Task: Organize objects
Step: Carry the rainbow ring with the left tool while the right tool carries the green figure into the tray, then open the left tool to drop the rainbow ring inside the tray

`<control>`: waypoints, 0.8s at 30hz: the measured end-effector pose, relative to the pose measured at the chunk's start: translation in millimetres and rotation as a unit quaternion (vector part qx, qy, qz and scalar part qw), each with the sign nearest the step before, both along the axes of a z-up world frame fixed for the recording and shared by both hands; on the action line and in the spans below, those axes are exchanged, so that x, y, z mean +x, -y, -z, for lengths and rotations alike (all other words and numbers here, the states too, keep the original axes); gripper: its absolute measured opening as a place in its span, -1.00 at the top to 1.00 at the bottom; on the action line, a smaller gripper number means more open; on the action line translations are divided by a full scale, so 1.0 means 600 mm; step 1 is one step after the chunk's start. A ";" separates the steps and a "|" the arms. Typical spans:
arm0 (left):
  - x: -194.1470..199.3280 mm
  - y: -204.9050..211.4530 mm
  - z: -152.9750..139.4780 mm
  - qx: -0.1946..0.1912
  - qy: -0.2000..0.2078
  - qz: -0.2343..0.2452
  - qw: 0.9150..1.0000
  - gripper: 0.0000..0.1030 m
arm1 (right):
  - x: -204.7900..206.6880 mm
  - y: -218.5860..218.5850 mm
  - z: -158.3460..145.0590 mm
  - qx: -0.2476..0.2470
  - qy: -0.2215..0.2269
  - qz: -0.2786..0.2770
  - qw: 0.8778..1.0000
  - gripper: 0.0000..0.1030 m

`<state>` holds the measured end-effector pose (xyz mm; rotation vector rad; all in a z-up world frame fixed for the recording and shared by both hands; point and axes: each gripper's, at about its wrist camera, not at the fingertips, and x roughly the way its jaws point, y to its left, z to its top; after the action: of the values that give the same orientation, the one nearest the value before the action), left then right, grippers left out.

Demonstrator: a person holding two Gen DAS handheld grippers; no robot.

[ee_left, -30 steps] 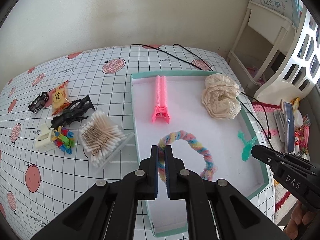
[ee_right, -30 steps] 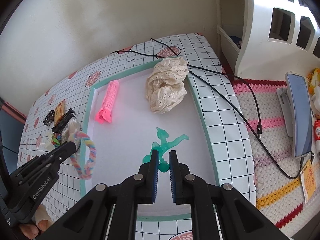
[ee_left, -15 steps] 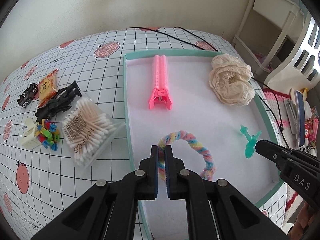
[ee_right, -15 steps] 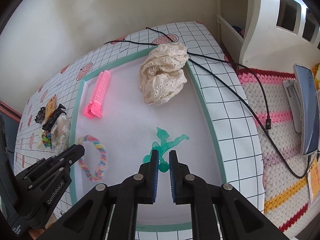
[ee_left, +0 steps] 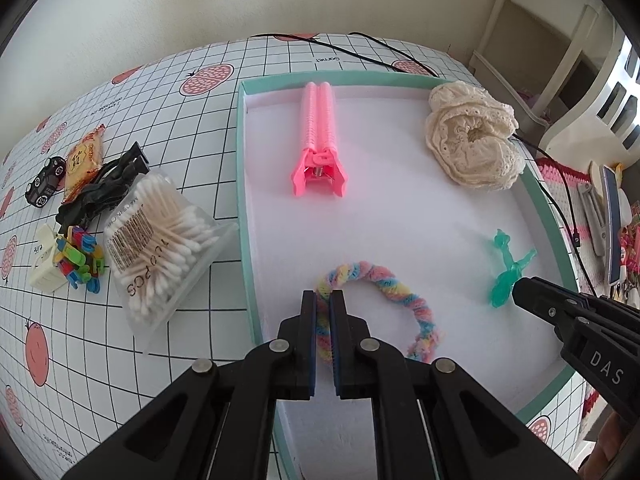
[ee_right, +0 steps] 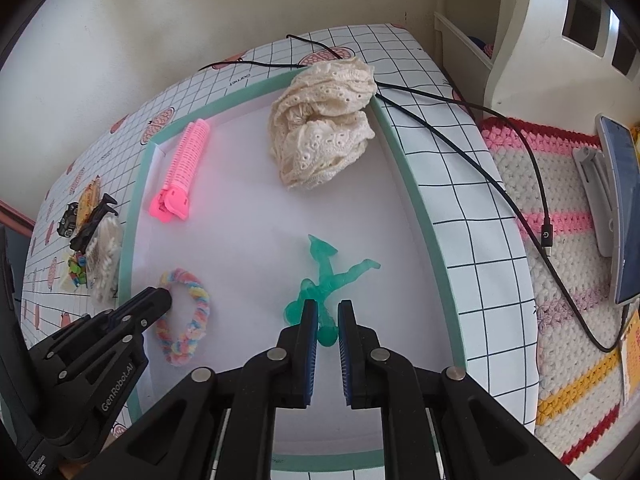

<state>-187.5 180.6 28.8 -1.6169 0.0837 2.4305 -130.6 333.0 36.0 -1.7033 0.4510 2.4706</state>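
left gripper (ee_left: pixel 324 312) clamped on rainbow scrunchie (ee_left: pixel 384 312) at near-left of tray (ee_left: pixel 242 184); right gripper (ee_right: pixel 328 322) pinching green figurine (ee_right: pixel 326 280), long axis pointing far-right.

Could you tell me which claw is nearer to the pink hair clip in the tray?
Left. The left claw, shut on the pastel loop, sits straight below the pink clip; the right claw, around the green figure, lies further across the tray.

I see a pastel rainbow loop (ee_left: pixel 404 296), a translucent green figure (ee_right: pixel 328 280), a pink clip (ee_left: pixel 318 140) at 12 o'clock, and a mint-rimmed white tray (ee_left: pixel 244 200).
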 end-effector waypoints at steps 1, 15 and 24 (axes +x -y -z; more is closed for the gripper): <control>0.000 0.000 0.000 0.000 0.000 0.000 1.000 0.88 | 0.000 0.000 0.000 0.000 0.000 0.000 1.000 0.79; 0.006 0.002 -0.005 0.012 0.012 0.003 1.000 0.77 | 0.002 0.005 -0.002 0.009 0.002 0.002 1.000 0.78; 0.012 0.008 -0.022 0.019 0.004 0.000 1.000 0.60 | 0.003 0.009 -0.009 0.013 -0.003 0.003 1.000 0.71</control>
<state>-180.2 175.6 42.2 -1.6109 0.0343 2.4102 -128.9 327.4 41.7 -1.6838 0.4224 2.4671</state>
